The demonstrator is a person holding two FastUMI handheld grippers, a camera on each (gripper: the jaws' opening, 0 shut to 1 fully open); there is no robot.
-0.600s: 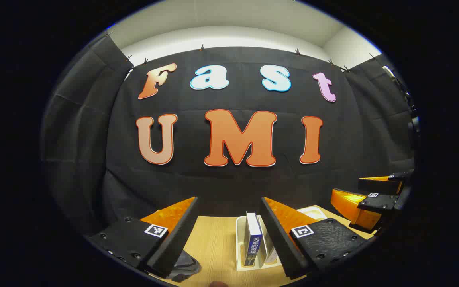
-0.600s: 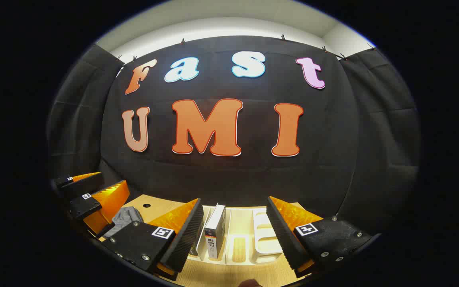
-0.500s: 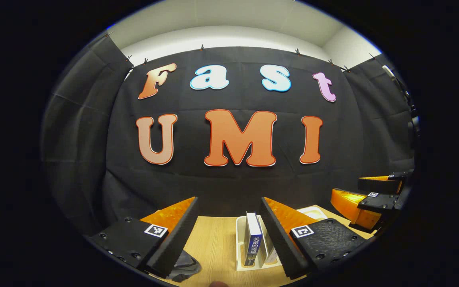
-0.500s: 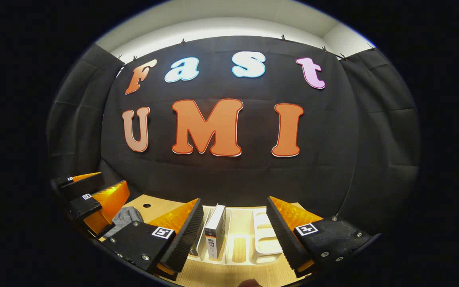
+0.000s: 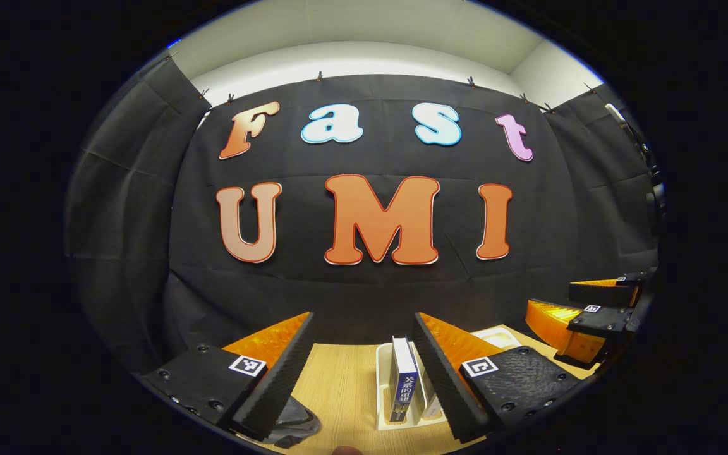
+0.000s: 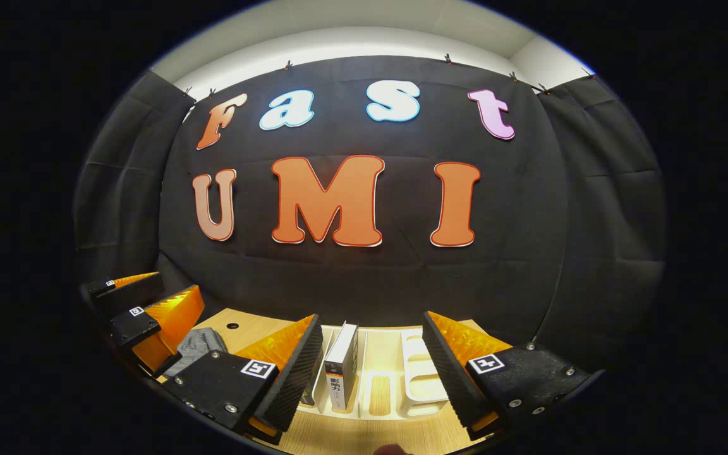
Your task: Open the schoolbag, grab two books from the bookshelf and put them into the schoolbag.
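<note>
Left gripper view: the left gripper is held above a light wooden table, its two fingers spread wide apart and holding nothing. Between them, near the right finger, a white slotted bookshelf sits on the wood. A blue book stands upright in it, spine toward the camera, with a second, pale book just beside it, mostly hidden behind the right finger. A grey schoolbag lies on the table at the lower left, partly under the left finger; whether it is open cannot be told. Black cloth forms the booth wall behind the table, clipped along its top edge below a white room wall. At the far right the right gripper hangs over the table edge.

Right gripper view: the right gripper is also released, fingers well apart and empty. The white bookshelf lies between them on the same wooden table, with a white-spined book upright in a slot close to the left finger. The grey schoolbag rests farther left on the table, near a small round hole in the wood. The left gripper shows at the far left, above the bag.
</note>
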